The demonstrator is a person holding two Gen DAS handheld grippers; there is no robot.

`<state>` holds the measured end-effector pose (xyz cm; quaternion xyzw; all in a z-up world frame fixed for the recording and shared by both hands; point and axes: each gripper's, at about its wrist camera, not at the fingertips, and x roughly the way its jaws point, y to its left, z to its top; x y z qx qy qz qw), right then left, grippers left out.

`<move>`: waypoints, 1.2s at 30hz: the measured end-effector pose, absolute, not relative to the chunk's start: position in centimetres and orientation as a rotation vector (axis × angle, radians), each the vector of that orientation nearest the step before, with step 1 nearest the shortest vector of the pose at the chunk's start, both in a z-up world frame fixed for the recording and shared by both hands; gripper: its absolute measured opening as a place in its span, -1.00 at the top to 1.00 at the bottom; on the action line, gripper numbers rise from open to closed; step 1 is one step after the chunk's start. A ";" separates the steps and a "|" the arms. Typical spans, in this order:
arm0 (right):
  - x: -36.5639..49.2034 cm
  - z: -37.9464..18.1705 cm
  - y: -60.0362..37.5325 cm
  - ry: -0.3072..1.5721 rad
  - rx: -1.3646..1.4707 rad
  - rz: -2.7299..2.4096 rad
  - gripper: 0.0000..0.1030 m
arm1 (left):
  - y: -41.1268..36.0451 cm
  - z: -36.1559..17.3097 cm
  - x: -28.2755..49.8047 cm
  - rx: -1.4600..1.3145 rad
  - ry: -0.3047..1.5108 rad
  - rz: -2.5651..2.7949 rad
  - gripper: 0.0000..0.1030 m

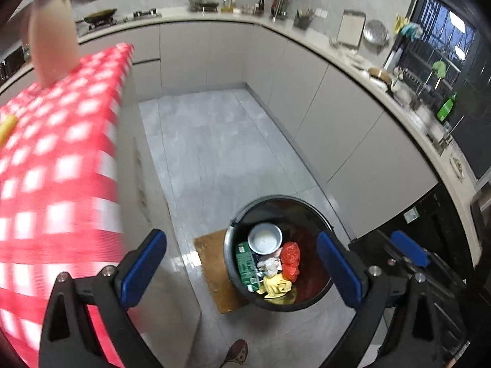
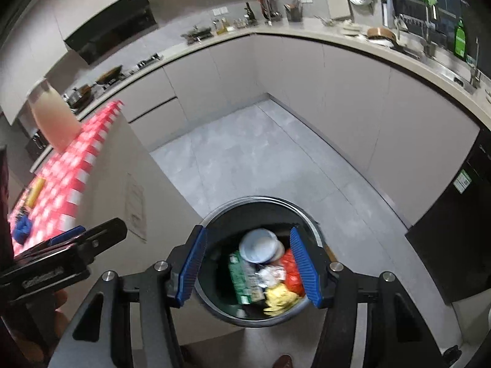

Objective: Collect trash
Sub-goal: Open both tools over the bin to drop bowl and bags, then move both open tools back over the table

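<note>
Now both claws hang spread wide w/ nothing in them, left claw [image 1: 241,268] and right claw [image 2: 247,266] each directly above the black bin [image 2: 211,294] on the floor. Bin below holds a white bowl [image 2: 259,247], green carton [image 1: 244,263], red bag [image 1: 290,259] & yellow wrapper [image 1: 276,286]. Judged best: swing left to the checkered counter [image 1: 58,165] beside the claws, approaching remaining bits slow & level.
</note>
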<state>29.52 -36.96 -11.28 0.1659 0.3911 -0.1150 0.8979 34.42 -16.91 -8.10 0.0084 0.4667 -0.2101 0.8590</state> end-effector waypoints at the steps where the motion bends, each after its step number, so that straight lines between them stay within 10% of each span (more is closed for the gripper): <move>1: 29.7 -10.8 -36.3 0.805 0.344 -0.227 -0.24 | -15.5 -7.0 34.2 0.013 0.965 -0.437 -0.93; 36: 44.6 -7.8 10.1 0.843 0.115 0.235 -0.36 | 28.0 -6.5 41.3 -0.086 0.899 0.046 -0.93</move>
